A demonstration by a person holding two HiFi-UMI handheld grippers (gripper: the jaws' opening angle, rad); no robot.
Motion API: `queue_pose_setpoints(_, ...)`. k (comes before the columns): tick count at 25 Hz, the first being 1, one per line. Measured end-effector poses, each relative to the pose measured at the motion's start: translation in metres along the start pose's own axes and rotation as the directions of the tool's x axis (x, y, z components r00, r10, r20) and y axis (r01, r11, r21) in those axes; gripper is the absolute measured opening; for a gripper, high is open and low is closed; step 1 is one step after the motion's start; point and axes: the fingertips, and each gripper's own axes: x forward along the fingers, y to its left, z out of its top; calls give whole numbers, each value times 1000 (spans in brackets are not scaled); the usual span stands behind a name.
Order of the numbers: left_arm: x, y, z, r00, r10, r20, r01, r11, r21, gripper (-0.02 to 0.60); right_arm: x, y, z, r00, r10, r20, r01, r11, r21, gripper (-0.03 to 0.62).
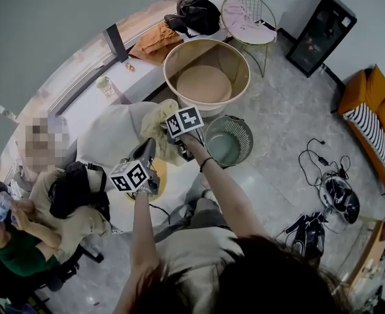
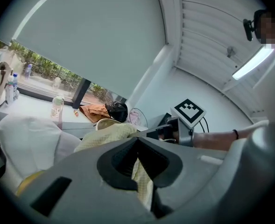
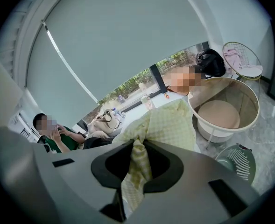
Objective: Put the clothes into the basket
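The left gripper view shows the left gripper (image 2: pixel 138 160) clenched on a fold of the pale yellow checked garment (image 2: pixel 107 134), which runs down between the jaws. The right gripper view shows the same of the right gripper (image 3: pixel 136 164), with a bunched strip of that cloth pinched between its jaws. The head view cannot show either grip. There the marker cubes and the hands cover the jaws, and the garment appears only as a crumpled yellow mass held up between the two grippers, over a white cloth (image 1: pixel 114 133).

Only the head view gives the layout. The big round basket (image 1: pixel 179 51), tan with a white rim, stands on the floor just beyond the garment, and the garment is not in it. A smaller green wire bin (image 1: pixel 228 139) stands nearer and to the right, and an orange sofa (image 1: pixel 375 110) is at the far right.

The right gripper view looks into the basket and shows its bare tan bottom. It also shows a seated person in green (image 3: pixel 58 136) at the far left.

The left gripper view shows the window worktop (image 2: pixel 34 107) with a bottle (image 2: pixel 56 107) on it. Further along lie an orange garment (image 2: pixel 94 111) and a black bag (image 2: pixel 117 111).
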Motion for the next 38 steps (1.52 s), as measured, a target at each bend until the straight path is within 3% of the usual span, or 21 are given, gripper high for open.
queue_pose_setpoints(19, 63, -68, -21, 995, -79, -67, 80, 997, 17, 11, -67, -81, -2, 997, -59, 40, 55, 995, 82, 51)
queue_pose_setpoints(38, 168, -165, -57, 982, -139, -130, 143, 989, 27, 11, -151, -205, -4, 993, -101, 54, 92, 983, 157, 51)
